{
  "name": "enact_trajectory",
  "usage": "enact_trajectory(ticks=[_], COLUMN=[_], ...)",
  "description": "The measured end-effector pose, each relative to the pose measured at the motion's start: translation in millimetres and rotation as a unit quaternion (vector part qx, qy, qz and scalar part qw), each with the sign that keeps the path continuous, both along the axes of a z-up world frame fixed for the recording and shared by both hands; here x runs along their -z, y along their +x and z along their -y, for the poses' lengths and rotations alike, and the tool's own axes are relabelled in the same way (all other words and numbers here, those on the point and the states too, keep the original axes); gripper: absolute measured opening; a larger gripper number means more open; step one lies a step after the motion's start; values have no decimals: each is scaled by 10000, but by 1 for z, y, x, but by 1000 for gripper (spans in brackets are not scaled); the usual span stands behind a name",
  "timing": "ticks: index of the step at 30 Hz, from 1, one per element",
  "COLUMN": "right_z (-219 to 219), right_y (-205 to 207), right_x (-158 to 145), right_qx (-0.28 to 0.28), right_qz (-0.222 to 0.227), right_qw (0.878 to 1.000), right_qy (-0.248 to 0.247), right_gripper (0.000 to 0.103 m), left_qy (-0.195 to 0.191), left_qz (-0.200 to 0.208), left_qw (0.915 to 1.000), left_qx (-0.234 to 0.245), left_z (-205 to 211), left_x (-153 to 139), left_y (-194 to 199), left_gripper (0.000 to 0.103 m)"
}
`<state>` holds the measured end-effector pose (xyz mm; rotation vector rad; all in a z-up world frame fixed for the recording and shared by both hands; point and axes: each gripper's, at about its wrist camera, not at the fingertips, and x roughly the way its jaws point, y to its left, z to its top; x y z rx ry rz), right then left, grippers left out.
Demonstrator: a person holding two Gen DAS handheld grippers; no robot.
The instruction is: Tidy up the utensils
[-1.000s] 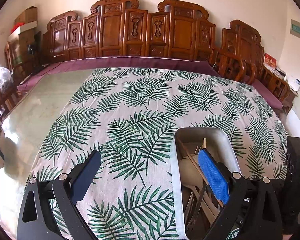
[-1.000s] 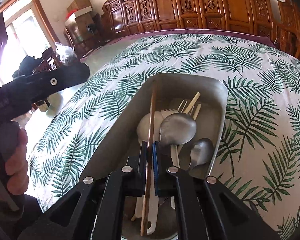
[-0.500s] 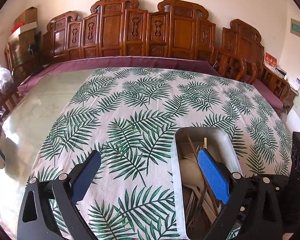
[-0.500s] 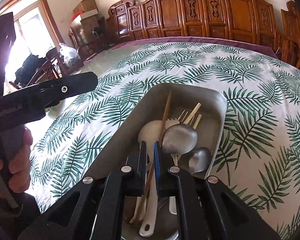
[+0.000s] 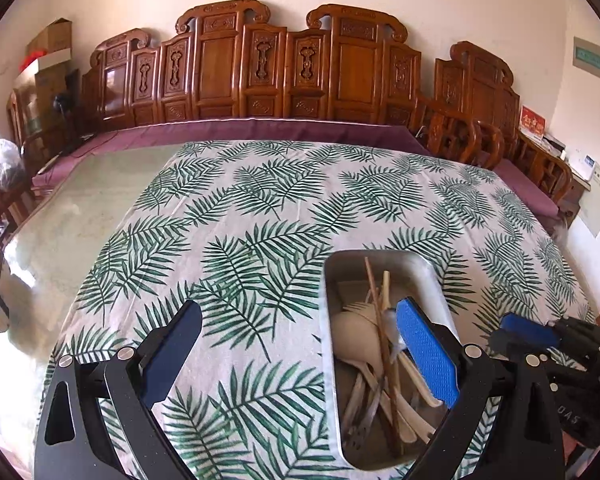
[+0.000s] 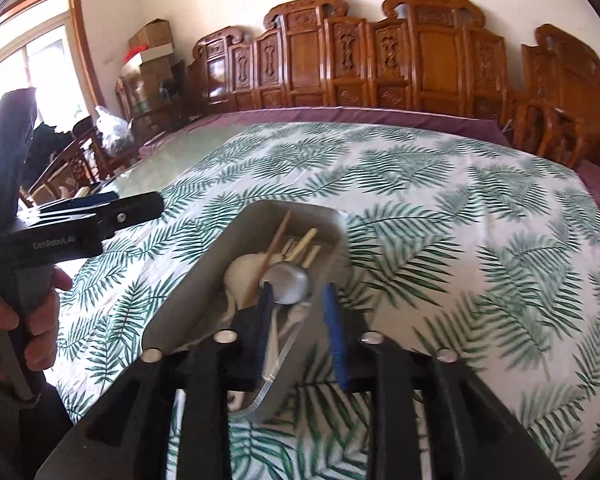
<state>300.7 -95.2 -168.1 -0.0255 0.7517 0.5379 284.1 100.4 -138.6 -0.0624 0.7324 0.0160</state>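
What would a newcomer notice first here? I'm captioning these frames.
The grey tray heaped with chopsticks and spoons, on the leaf-print tablecloth at lower right of the left view. Behind the table stands a row of carved wooden chairs. The right hand-held gripper hangs open above the tray.

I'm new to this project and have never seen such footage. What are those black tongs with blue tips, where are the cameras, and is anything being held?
They are two hand-held grippers, one in each of a person's hands, each carrying a wide-angle camera looking along its fingers. One picture comes from the left gripper, the other from the right gripper. On the palm-leaf tablecloth sits a grey metal tray of spoons and wooden chopsticks. The left gripper is open and empty. The right gripper's jaws have just been opening; nothing is held.
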Motion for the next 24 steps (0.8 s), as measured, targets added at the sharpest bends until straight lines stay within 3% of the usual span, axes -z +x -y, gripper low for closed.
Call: enact_trajectory(ticks=[18, 24], right_z=[64, 83], right_y=[-77, -107], right_x=[-42, -60], right_qx=[674, 863], right_qz=[399, 473], right_qw=[9969, 9951], right_qy=[50, 19], right_gripper=[96, 100], left_qy=[256, 144], left_qz=[-77, -10], left_qw=[9995, 9995], left_qx=[161, 267], left_z=[51, 71], left_x=[-21, -40], left_y=[-82, -119], left_gripper=[95, 95])
